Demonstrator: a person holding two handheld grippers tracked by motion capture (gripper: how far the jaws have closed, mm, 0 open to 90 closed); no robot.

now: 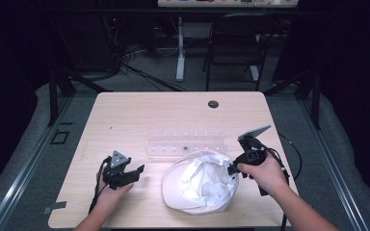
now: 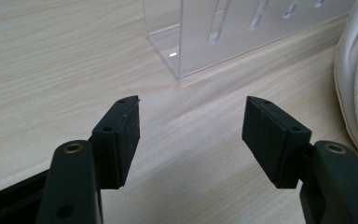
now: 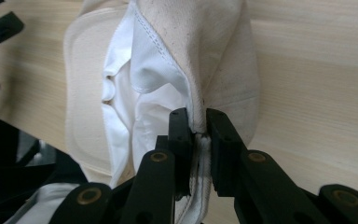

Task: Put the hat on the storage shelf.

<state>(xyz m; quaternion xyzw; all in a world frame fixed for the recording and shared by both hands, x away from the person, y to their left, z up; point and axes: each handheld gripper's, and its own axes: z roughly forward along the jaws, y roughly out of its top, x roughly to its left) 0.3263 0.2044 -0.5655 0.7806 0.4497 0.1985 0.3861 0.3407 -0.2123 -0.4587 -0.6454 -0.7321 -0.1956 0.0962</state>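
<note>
Dark surroundings frame a pale wooden table, with a black folding chair and cables on the floor beyond its far edge. Near the middle of the table stands a clear acrylic rack with slots cut in it, and just in front of it, toward the person, lies a white cap turned upside down so its white lining faces up. The right gripper comes in from the cap's right side, its jaws closed on the cap's edge, with the fabric pinched between them. The left gripper sits low over bare wood to the left of the cap, jaws spread wide and holding nothing, with the corner of the rack ahead of it and the cap's side at its right.
</note>
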